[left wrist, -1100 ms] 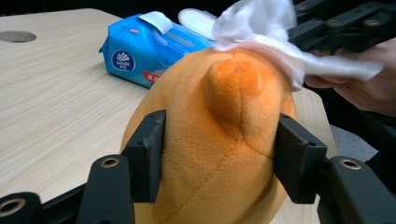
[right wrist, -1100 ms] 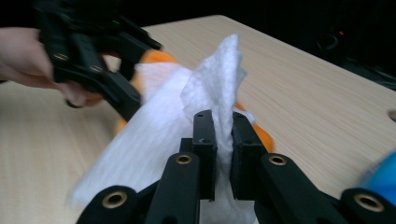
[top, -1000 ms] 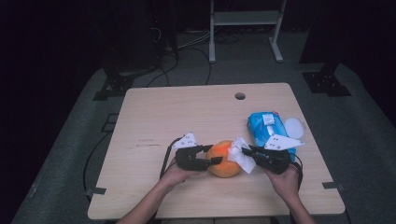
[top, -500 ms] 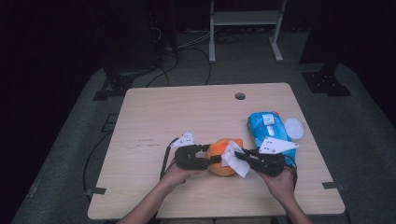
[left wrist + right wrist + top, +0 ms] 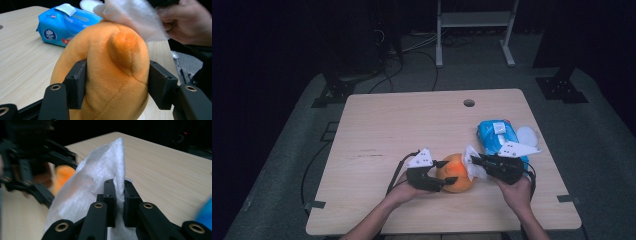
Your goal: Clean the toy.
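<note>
Orange plush toy [image 5: 456,172] lies near the front edge of the wooden table [image 5: 412,125], a little right of the middle, and we see it between the two grippers. It is round and soft, with a small bump on its upper side and a sewn seam running down.

We hold the left gripper [image 5: 438,176] against the toy from the left. In the left gripper view its two black jaws stand on both sides of the toy [image 5: 107,75]; the left pad presses on the plush, and the right pad is at the surface or just beside it. These jaws have just been opening a little, with the toy between them.

The right gripper [image 5: 476,163] comes from the right side. Its jaws are pressed together on a white wipe [image 5: 92,185], which stands up between the pads in the right gripper view. In the high view the wipe [image 5: 473,161] lies against the right upper side of the toy, and in the left gripper view it covers the top of the toy.

Behind the right gripper a blue pack of wipes [image 5: 498,135] lies on the table, with its flap open, and a white round lid [image 5: 527,135] is just beside the pack, on its right.
</note>
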### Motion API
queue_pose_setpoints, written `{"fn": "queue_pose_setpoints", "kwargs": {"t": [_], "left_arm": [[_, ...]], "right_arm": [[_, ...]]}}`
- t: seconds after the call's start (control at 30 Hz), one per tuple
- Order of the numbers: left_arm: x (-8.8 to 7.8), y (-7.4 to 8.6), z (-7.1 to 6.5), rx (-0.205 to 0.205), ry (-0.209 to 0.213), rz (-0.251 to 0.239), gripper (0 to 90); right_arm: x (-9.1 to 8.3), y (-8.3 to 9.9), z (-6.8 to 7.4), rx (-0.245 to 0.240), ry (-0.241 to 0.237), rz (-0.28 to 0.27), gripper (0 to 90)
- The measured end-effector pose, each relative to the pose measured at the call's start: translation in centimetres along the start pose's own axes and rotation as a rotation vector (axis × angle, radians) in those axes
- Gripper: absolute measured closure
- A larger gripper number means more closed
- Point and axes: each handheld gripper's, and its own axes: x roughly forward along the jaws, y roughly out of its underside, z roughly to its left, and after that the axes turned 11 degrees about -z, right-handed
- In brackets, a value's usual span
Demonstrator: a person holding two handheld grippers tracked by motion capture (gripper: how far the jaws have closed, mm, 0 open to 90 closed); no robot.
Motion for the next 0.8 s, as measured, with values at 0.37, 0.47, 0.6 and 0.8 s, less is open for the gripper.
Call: {"fn": "queue_pose_setpoints", "kwargs": {"t": [0.37, 0.47, 0.6, 0.8], "left_arm": [[0.6, -0.2, -1.1, 0.057, -0.032, 0.011, 39.7], [0.6, -0.1, -1.0, 0.056, -0.027, 0.005, 39.2], [0.5, -0.1, -0.6, 0.026, -0.014, -0.015, 30.5], [0.7, 0.6, 0.7, -0.066, -0.018, 0.010, 8.5]], "right_arm": [[1.9, -1.3, 3.9, -0.076, -0.123, -0.011, 82.4], [1.5, -1.0, 2.6, -0.088, -0.059, 0.010, 82.4], [0.6, -0.2, 0.5, -0.048, 0.014, 0.046, 82.3], [0.1, 0.2, -0.1, -0.033, 0.023, 0.067, 82.3]]}}
